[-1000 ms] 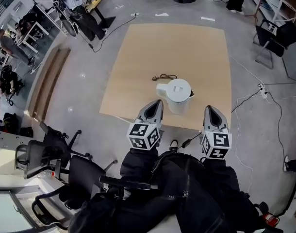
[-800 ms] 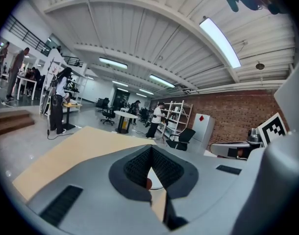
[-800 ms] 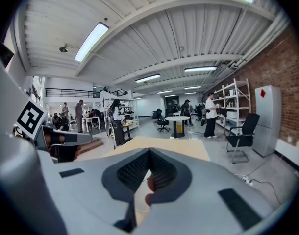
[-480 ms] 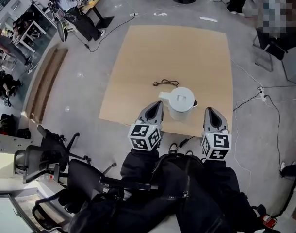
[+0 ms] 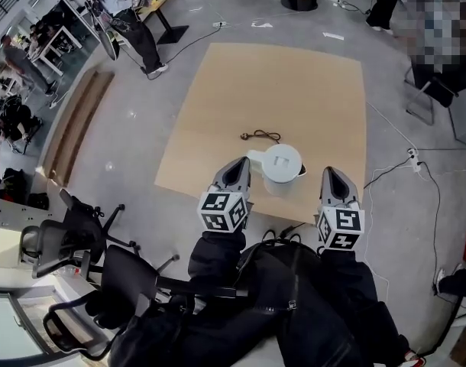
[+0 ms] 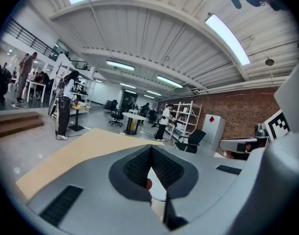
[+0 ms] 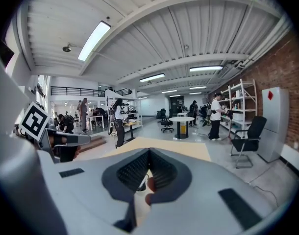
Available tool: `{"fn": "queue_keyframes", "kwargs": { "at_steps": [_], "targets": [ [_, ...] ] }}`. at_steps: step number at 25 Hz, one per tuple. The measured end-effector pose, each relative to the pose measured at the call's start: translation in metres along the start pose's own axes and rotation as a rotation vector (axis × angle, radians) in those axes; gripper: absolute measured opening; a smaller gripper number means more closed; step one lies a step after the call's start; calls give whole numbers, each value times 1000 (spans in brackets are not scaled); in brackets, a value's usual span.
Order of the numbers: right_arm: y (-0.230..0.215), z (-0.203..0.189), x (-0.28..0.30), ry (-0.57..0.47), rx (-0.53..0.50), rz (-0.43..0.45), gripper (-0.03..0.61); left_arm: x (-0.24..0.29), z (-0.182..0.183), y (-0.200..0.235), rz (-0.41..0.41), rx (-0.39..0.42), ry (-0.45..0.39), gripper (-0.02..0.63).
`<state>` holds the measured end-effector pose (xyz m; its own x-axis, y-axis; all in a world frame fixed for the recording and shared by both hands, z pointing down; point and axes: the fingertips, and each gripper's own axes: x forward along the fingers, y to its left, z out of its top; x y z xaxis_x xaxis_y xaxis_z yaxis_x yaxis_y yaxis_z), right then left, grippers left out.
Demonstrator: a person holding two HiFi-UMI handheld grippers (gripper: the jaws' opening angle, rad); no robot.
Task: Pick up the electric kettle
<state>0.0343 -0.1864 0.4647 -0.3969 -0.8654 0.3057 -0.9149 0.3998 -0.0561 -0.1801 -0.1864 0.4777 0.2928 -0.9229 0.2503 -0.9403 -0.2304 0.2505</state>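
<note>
The white electric kettle [image 5: 281, 164] stands near the front edge of the low beige table [image 5: 271, 82], lid up, its spout toward the left. Its black cord [image 5: 261, 135] lies just behind it. In the head view my left gripper [image 5: 240, 164] sits close to the kettle's left side, jaws together and empty. My right gripper [image 5: 329, 173] is a short gap to the kettle's right, also closed and empty. In the left gripper view the jaws [image 6: 150, 148] meet at the tip, with a sliver of white behind them. In the right gripper view the jaws [image 7: 148, 152] meet too.
Black office chairs [image 5: 72, 243] stand at the lower left beside my dark-trousered legs [image 5: 279, 297]. A cable and power strip [image 5: 413, 142] lie on the floor to the right. Another chair [image 5: 435, 90] is at the upper right. People work at desks far left [image 5: 19, 113].
Both grippers have moved forward over the table's front edge. The kettle now lies between them instead of ahead of them. Jaws stayed together.
</note>
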Motion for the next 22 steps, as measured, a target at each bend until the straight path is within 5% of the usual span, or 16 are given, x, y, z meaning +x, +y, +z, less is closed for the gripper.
{"fn": "queue_keyframes", "kwargs": {
  "at_steps": [22],
  "targets": [
    [-32, 2, 24, 11, 3, 31, 3, 32, -29, 27, 76, 84, 24, -8]
  ]
}}
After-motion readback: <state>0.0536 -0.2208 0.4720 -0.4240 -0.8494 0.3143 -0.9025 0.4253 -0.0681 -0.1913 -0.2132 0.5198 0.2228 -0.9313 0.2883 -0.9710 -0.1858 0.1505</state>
